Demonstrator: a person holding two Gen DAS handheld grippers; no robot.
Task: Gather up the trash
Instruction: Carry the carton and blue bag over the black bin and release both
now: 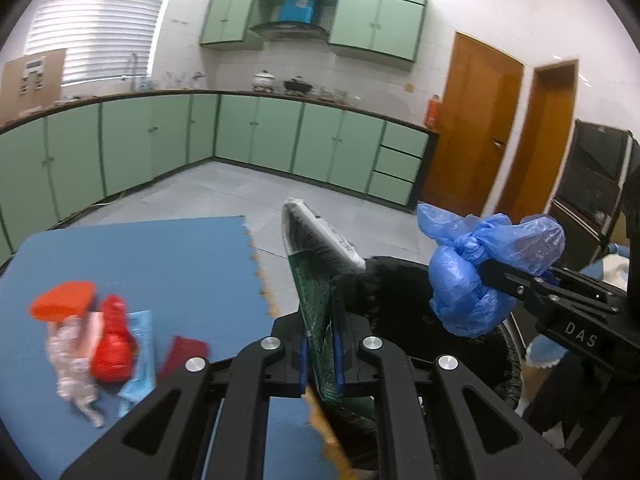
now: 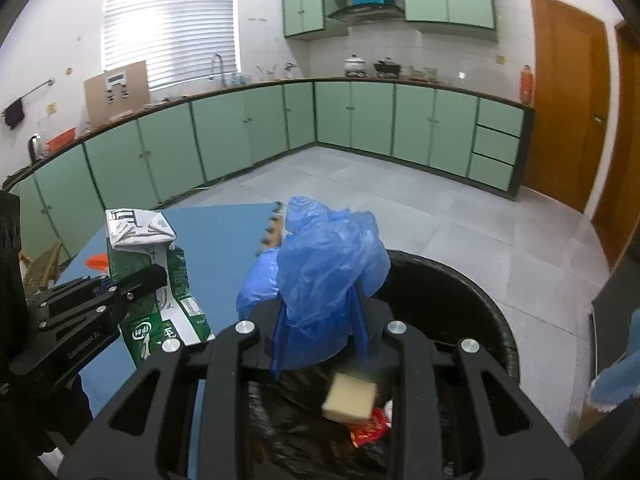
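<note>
Between the left gripper's jaws sat one green milk carton, clamped narrow; the right gripper's jaws were closed on one knotted blue bag, both carried over the black bin. Two or three scraps already lay inside, a pale block and red wrappers among them. On the blue mat roughly five pieces waited: an orange lid, a red bag, a crumpled wrapper, a blue packet and a dark red scrap. By appearances, the job stood near halfway.
</note>
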